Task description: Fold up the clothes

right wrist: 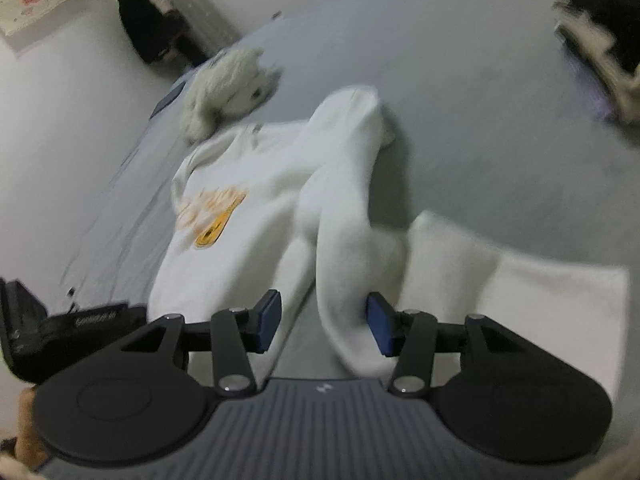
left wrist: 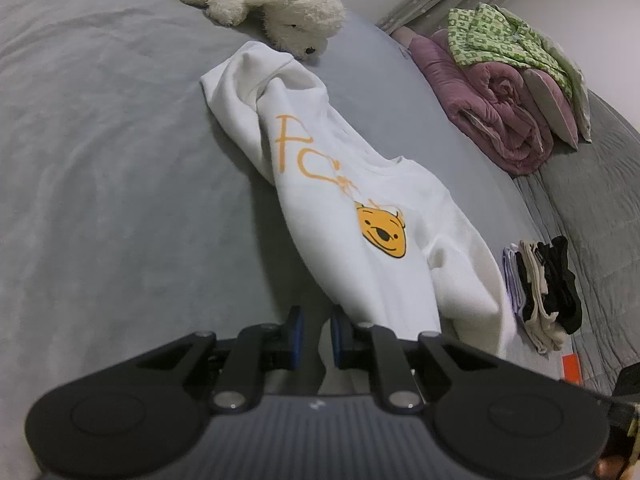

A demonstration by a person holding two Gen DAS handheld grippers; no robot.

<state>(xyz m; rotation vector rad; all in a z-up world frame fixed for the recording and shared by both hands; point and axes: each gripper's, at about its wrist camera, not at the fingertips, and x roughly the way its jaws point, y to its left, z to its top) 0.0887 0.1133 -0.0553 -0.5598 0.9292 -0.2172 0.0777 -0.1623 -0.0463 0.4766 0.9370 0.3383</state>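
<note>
1. The white sweatshirt [left wrist: 360, 208] lies rumpled on the grey bed [left wrist: 100, 160], a plush toy [left wrist: 272, 8] at its 12 o'clock.
2. Left gripper [left wrist: 316, 338]: jaws slightly parted, gripping nothing, the sweatshirt's hem at 1 o'clock.
3. Right gripper [right wrist: 322, 322]: jaws spread around a sleeve [right wrist: 348, 240], not pinching.

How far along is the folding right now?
Done: a small stack of folded clothes sits beside the work area. In hand: the white sweatshirt lies rumpled on the grey bed; a sleeve runs between the open right gripper, not yet clamped. The left gripper is narrowly open and holds nothing. Left: sleeves and body folds.
</note>
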